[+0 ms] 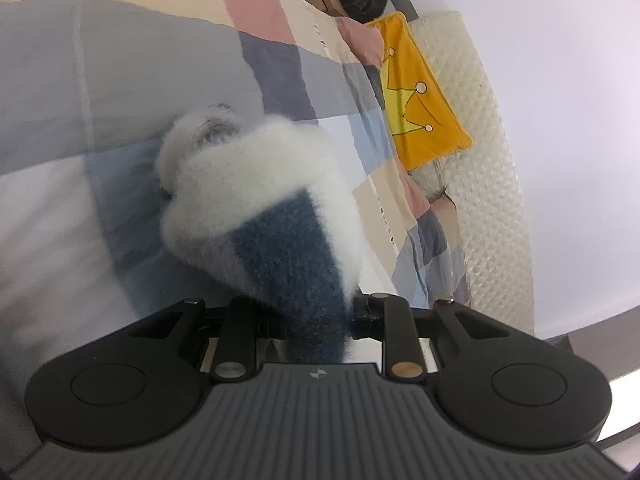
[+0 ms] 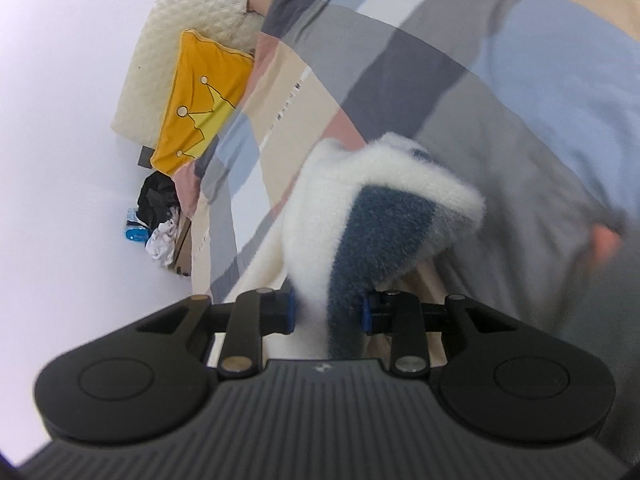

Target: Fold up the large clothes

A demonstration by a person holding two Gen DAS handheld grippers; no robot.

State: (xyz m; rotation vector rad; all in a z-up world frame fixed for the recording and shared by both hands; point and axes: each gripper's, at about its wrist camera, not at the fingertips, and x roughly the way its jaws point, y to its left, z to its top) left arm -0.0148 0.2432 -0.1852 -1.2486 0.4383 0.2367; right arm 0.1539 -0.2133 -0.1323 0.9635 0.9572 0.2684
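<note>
A fluffy garment in white, dark blue and grey (image 1: 264, 216) hangs bunched over the patchwork bedspread (image 1: 100, 92). My left gripper (image 1: 316, 316) is shut on a fold of it, and the fabric fills the gap between the jaws. In the right wrist view the same fluffy garment (image 2: 372, 216) rises from my right gripper (image 2: 328, 312), which is shut on another fold between its blue pads (image 2: 291, 310). Both held parts are lifted off the bed. The rest of the garment is out of view.
An orange cushion with a crown drawing (image 1: 420, 92) leans on a cream quilted headboard (image 1: 480, 160) by the white wall. A brown box with dark and white clothes (image 2: 160, 216) stands beyond the bed. A hand's edge (image 2: 606, 240) shows at the right.
</note>
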